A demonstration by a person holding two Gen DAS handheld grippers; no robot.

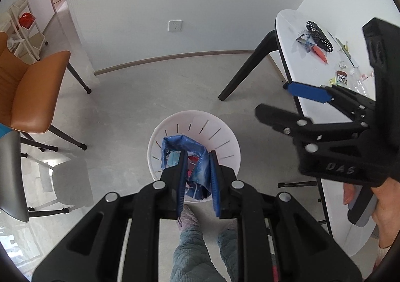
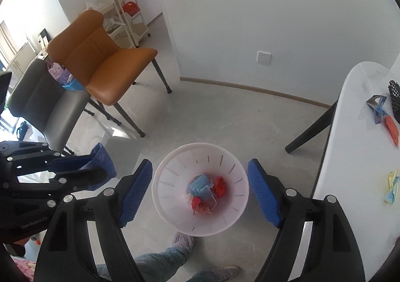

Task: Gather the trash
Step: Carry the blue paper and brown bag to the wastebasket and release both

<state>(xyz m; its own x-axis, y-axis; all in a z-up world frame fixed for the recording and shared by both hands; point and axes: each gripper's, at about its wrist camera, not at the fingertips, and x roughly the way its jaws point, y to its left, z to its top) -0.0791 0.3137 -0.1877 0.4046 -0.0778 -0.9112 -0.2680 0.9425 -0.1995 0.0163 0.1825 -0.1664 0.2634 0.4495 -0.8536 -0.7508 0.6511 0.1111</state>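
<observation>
Blue crinkled wrapper (image 1: pixel 197 164) pinched in the left gripper (image 1: pixel 197 177) at lower centre, hanging over the white bin (image 2: pixel 200 157) probably for dropping, right gripper (image 2: pixel 200 189) spread and empty above it, more scraps (image 1: pixel 322 49) upper right on the desk (image 1: pixel 290 29).

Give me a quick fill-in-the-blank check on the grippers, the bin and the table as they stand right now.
1. The left gripper is shut on a crumpled ____ plastic wrapper.
2. The right gripper stands open with ____ between its pads.
3. The round white slotted plastic bin stands on the ____.
4. Inside the bin, a light blue face mask lies beside scraps of ____ paper.

Missing words: blue; nothing; floor; red
</observation>
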